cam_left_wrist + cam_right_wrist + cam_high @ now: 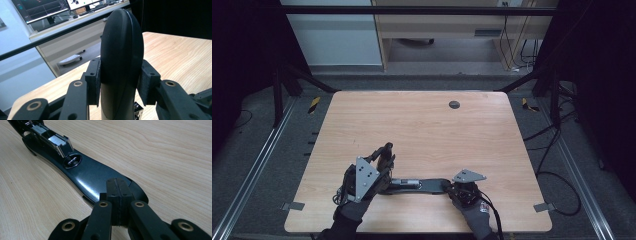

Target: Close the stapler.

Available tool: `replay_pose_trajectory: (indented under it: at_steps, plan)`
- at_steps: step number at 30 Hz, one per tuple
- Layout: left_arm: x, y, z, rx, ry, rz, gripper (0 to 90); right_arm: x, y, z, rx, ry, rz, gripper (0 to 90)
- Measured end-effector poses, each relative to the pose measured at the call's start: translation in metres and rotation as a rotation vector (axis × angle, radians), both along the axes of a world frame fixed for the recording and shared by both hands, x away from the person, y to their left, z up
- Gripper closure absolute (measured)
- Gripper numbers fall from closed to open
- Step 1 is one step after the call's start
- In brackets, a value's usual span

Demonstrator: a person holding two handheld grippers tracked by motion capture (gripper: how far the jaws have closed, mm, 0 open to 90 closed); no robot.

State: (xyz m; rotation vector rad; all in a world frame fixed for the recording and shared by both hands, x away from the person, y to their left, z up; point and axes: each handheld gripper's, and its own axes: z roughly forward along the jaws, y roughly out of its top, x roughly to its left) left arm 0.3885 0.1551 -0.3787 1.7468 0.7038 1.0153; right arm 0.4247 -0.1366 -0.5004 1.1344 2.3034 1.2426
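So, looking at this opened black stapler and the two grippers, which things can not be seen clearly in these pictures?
- High view: the stapler base is too small and dark to show any staples in its metal channel.
- Left gripper view: the stapler's black top between the left gripper pads hides the table behind it; its lower end is cut off by the bottom edge.
- Right gripper view: the shut right gripper covers the near tip of the base.

We count one black stapler [419, 185], swung open on one wooden table [422, 125], two grippers, left [384, 152] and right [447, 186], and one dark round grommet [454, 104].
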Motion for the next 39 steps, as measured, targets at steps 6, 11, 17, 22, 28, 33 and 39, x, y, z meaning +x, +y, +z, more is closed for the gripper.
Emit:
replay_pose_trajectory:
  at_steps: [6,11,17,22,28,33,39]
  plan:
    - [0.000,-0.004,0.000,0.023,-0.003,-0.005,58.5,0.000,0.000,0.000,0.000,-0.001,0.000,90.0]
    - [0.000,-0.006,0.000,0.028,-0.001,-0.006,58.4,0.000,0.000,0.000,0.001,0.000,0.000,90.0]
    - [0.000,-0.015,-0.001,0.065,-0.008,-0.001,58.5,0.000,0.000,0.000,0.000,-0.001,0.000,90.0]
    - [0.000,-0.023,-0.002,0.098,-0.012,-0.001,58.4,0.000,0.000,0.000,-0.001,-0.002,0.001,90.0]
    - [0.000,-0.028,-0.003,0.123,-0.018,-0.002,58.3,0.000,0.000,0.000,0.002,-0.001,0.000,90.0]
    - [0.000,-0.032,-0.004,0.139,-0.025,-0.001,58.3,0.000,0.000,0.000,0.003,-0.002,-0.002,90.0]
    - [0.000,-0.038,-0.006,0.162,-0.035,-0.001,58.3,0.000,0.000,-0.001,0.005,-0.003,-0.003,90.0]
